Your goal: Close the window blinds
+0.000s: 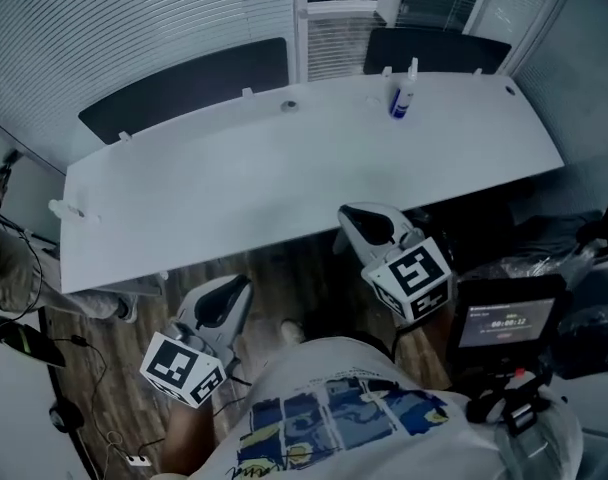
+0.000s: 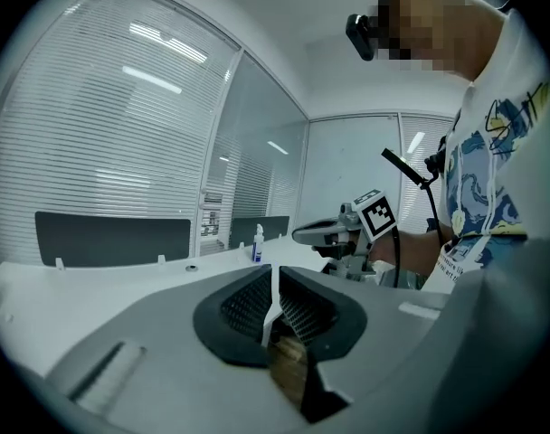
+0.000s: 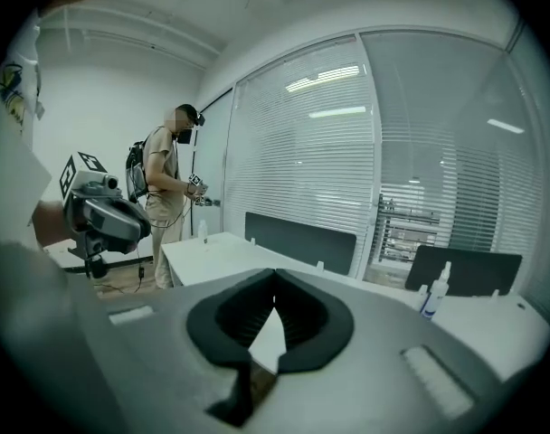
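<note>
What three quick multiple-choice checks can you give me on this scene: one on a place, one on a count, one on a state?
1. Where is the spray bottle?
A) on the floor
B) on the white desk, near its far edge
C) on a chair

2. How many dark divider panels stand behind the desk?
A) one
B) two
C) four

3. How are the right tongs?
A) wide open
B) shut on the bottle
C) shut, empty

Answers:
1 B, it stands upright on the desktop by the far edge.
2 B, the head view shows one on the left and another on the right.
3 C, the jaws meet with nothing between them.
</note>
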`<state>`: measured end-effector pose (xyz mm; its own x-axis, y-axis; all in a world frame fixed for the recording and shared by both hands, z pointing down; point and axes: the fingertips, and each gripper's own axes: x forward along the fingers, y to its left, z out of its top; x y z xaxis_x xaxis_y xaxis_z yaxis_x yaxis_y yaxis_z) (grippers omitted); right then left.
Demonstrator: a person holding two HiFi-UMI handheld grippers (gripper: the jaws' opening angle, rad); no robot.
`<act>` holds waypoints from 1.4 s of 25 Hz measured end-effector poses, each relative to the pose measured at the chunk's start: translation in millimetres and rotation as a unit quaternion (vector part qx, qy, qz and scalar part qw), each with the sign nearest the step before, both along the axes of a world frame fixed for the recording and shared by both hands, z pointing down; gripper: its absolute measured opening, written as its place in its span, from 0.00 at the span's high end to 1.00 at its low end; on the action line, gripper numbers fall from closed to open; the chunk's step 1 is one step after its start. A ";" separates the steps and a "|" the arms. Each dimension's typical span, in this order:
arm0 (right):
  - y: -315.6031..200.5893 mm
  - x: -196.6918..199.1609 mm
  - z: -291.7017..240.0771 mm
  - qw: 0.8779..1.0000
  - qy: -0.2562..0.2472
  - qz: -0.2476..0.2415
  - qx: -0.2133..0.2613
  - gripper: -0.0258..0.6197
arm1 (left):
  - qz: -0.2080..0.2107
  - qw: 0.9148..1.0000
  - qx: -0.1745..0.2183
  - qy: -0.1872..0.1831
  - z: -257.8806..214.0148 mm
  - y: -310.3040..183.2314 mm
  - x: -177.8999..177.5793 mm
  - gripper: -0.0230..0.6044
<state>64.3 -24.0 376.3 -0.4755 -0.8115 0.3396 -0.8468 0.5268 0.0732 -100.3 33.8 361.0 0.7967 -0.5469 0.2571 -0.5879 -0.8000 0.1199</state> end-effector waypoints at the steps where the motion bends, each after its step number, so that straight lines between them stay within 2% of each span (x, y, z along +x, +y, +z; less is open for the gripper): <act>1: 8.1 9.5 -2.7 1.000 0.003 0.001 0.003 0.96 | -0.003 1.000 -0.001 0.001 -0.8 4.6 5.3 0.92; 5: 40.6 46.6 -4.9 1.000 0.006 0.005 0.004 0.96 | -0.022 1.000 -0.004 0.009 -9.0 20.6 23.6 0.92; 8: 73.7 73.2 2.0 1.000 -0.001 0.005 -0.003 0.96 | -0.018 1.000 0.000 -0.003 -13.7 49.9 53.0 0.92; 11: 102.8 81.6 9.8 1.000 -0.013 -0.002 -0.008 0.96 | -0.012 1.000 -0.005 -0.018 -9.1 83.8 72.2 0.92; 18: 150.0 63.3 8.4 0.999 -0.033 -0.022 -0.004 0.96 | 0.000 1.000 -0.015 -0.025 -6.3 131.9 75.4 0.92; 21: 162.4 58.9 -1.7 1.000 -0.019 -0.013 0.005 0.96 | 0.024 1.000 -0.009 -0.019 -11.3 138.7 79.1 0.92; 24: 178.5 49.6 -9.3 1.000 -0.027 -0.006 0.002 0.96 | 0.042 0.999 -0.005 -0.020 -17.0 155.7 80.6 0.92; 35: 208.7 2.2 -25.3 0.999 -0.036 -0.003 0.019 0.96 | 0.065 0.998 -0.012 -0.015 -11.4 183.5 46.3 0.92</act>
